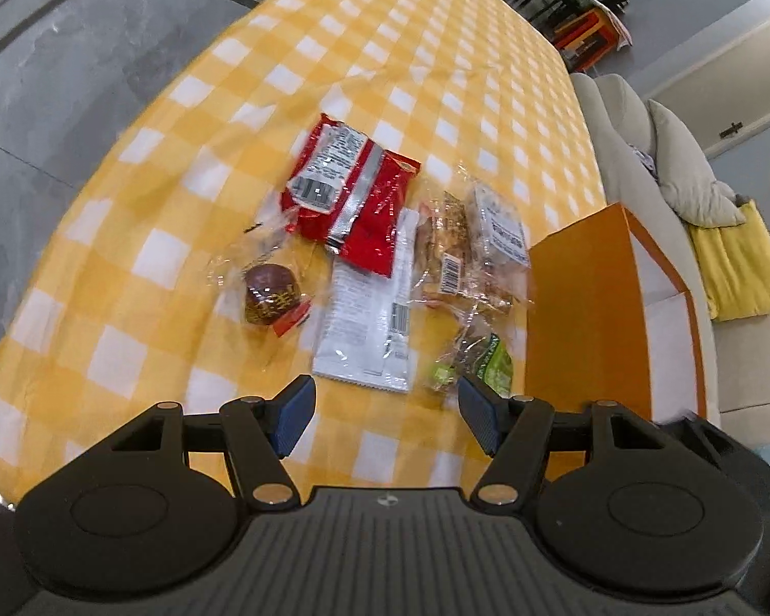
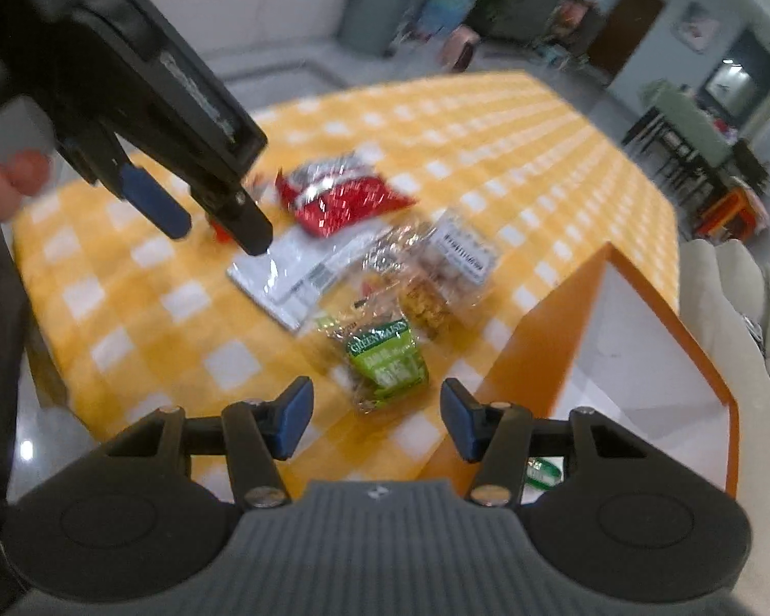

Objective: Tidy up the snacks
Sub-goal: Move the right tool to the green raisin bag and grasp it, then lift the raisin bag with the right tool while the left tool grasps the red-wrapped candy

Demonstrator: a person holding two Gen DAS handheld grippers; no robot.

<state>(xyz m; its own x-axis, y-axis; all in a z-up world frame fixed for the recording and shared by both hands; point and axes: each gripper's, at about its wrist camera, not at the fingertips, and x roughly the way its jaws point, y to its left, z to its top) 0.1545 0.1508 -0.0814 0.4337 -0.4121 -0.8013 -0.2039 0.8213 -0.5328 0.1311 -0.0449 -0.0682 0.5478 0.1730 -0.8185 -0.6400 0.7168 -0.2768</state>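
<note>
Right gripper [image 2: 374, 423], jaws apart and empty, hangs over the green raisin packet [image 2: 387, 362], which lies on the checked cloth at its 12 o'clock, long axis probably toward 11. Left gripper [image 1: 385, 413], also released, faces the white packet [image 1: 367, 318]. Orange box [image 2: 549, 318] at 2 o'clock.

The left gripper [image 1: 385, 410] hangs at six o'clock over a yellow-and-white checked tablecloth [image 1: 143, 195], its blue-padded jaws standing apart with nothing between them. Just beyond them lies a white packet [image 1: 369, 318], its far end under a red snack bag [image 1: 357, 195] toward twelve. At nine o'clock of the white packet sits a brown round snack [image 1: 272, 297] in clear wrap. At three lie clear-wrapped bars [image 1: 469, 251] and a green packet [image 1: 490, 367], beside an orange box [image 1: 580, 318].
</note>
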